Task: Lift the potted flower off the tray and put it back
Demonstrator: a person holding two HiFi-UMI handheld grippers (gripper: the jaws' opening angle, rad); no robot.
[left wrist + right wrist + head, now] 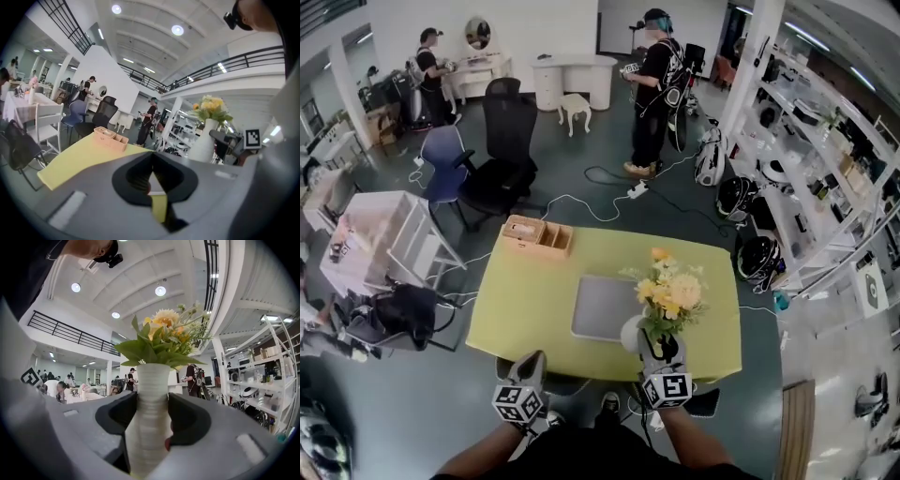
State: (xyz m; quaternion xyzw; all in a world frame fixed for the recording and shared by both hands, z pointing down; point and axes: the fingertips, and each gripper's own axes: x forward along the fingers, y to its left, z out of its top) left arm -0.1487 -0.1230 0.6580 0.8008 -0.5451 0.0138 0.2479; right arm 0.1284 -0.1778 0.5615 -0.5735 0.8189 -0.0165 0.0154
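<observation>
Right gripper view has the right tool [151, 416] clenched round the neck of the potted flower [149, 390], at the near right corner of the tray [598, 305] by the near edge of the bench [525, 309], while the left tool [152, 180] is pinched closed on nothing; I'd keep it upright and lower gently.

The vase [147, 418] looked like white matt ceramic with fine horizontal ribs. The tray [602, 307] at mid-frame was smooth, matt grey, and the table [525, 300] was smooth, matt yellow-green. The box [537, 236] above the tray looked like pale bare wood. The left gripper [152, 176] had a matt grey plastic-looking shell and black ribbed pads [133, 176].
</observation>
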